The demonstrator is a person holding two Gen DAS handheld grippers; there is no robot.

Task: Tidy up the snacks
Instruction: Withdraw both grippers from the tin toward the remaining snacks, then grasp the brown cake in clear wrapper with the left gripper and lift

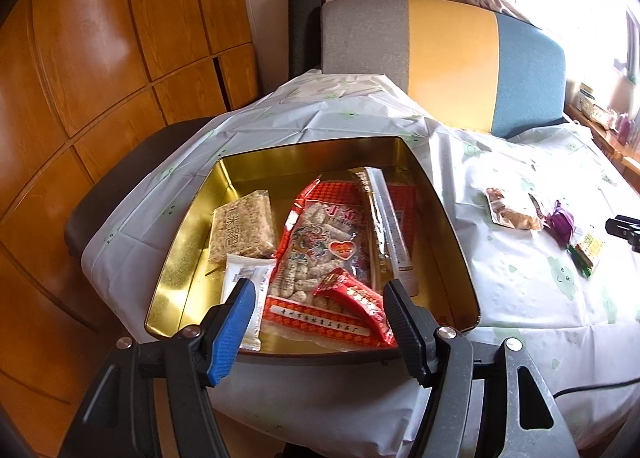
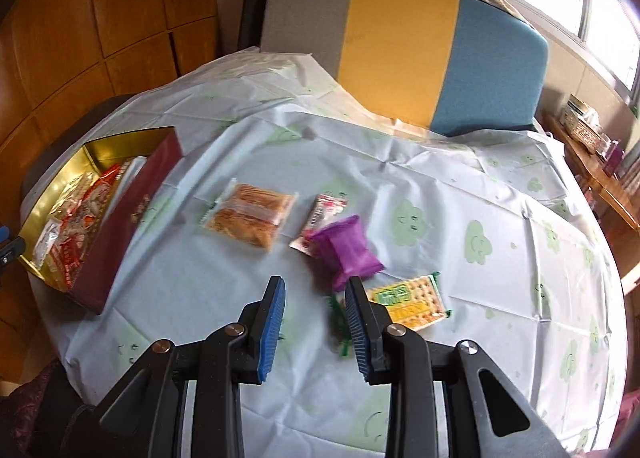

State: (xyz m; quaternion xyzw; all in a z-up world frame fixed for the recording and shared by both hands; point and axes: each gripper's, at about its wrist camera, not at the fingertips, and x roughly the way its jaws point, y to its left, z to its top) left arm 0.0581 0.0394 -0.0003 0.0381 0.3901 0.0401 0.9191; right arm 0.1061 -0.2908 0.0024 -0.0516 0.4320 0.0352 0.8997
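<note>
A gold tin (image 1: pixel 188 258) with a maroon outer wall (image 2: pixel 120 226) sits at the table's left end. It holds a big red bag (image 1: pixel 320 242), a rice bar (image 1: pixel 242 228), a white packet (image 1: pixel 244 274), a small red packet (image 1: pixel 356 300) and a long clear packet (image 1: pixel 386 218). My left gripper (image 1: pixel 317 285) hovers open above the tin's near side, gripping nothing. On the cloth lie a pastry pack (image 2: pixel 250 220), a pink-white packet (image 2: pixel 324 218), a purple packet (image 2: pixel 348 248) and a green-yellow cracker pack (image 2: pixel 412 298). My right gripper (image 2: pixel 315 281) hangs just before the purple packet, its jaws narrowly apart around nothing.
A chair back (image 1: pixel 448 58) in grey, yellow and blue stands behind the table. Wooden cabinets (image 1: pixel 100 58) fill the left side. A wooden ledge (image 2: pixel 588 130) with small items runs under the window at right. A dark cable (image 1: pixel 592 388) crosses the cloth's near edge.
</note>
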